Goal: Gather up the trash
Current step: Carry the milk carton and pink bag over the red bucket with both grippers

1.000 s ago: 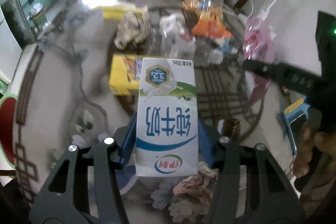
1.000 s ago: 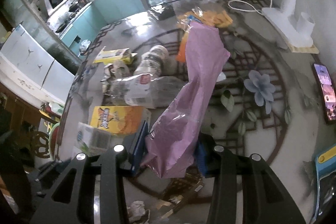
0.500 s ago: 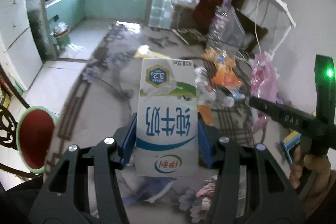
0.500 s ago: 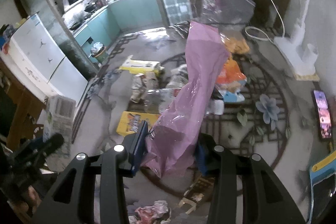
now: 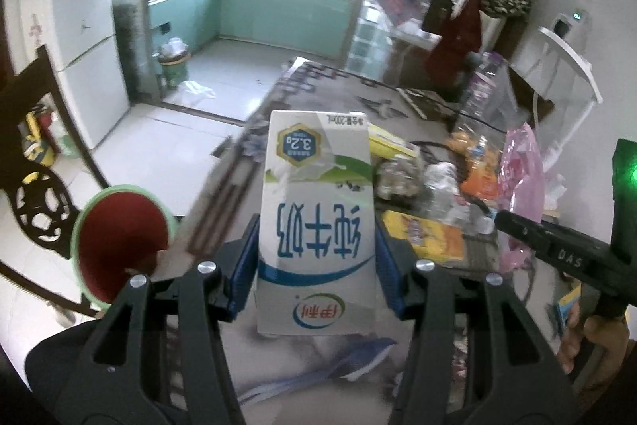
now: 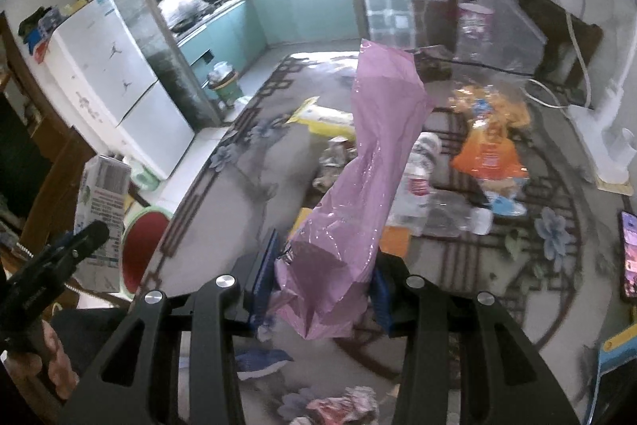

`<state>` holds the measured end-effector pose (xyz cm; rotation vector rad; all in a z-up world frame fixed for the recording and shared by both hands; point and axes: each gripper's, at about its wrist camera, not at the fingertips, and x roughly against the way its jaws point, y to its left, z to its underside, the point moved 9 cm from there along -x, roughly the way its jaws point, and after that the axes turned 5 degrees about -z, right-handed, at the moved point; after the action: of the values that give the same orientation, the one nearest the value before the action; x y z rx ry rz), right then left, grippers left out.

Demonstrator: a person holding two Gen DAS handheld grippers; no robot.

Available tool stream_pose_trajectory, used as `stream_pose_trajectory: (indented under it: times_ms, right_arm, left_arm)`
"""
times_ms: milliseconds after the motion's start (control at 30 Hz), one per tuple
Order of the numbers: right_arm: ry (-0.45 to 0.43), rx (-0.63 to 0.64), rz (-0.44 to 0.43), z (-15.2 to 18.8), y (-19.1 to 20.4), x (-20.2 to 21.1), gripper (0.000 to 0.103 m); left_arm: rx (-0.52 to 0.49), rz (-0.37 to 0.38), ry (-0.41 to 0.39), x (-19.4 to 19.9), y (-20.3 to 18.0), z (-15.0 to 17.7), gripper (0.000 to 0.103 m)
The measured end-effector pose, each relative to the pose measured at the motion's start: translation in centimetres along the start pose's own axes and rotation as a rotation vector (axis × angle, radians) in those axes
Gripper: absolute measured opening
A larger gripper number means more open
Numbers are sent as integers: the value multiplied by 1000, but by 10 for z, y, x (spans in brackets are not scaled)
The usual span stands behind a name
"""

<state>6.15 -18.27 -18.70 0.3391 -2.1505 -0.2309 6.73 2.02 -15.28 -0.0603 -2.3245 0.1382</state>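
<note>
Above the table's left edge, both grippers are carrying trash.

The left gripper (image 5: 316,257) is clamping a white rectangular milk carton (image 5: 316,222), upside down, long axis pointing forward along the fingers; the right gripper (image 6: 324,279) is pinching a crumpled pink plastic bag (image 6: 358,182). This looks like the carrying step; next, the carton probably needs swinging over the green-rimmed red bin (image 5: 121,251) beside the marbled table (image 6: 247,194) before release.
</note>
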Motion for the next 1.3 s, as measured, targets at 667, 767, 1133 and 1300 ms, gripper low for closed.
stream_pose_trajectory:
  times_ms: [667,767,1133,1300]
  right_arm:
    - [56,164,-111,-23,99,-59,41]
    - [37,189,-124,-30,113,-60,41]
    - [60,247,-177,-32,164,-89,41]
    - [86,252,-211,-31,192,-110,41]
  left_arm:
    - [190,-189,-22,9,128,-6,51]
    - [207,-208,-31,11,146,-11,51]
    - [244,-248,-14,2,202,-17,51]
    - [240,-247,0,-8,218,-21,51]
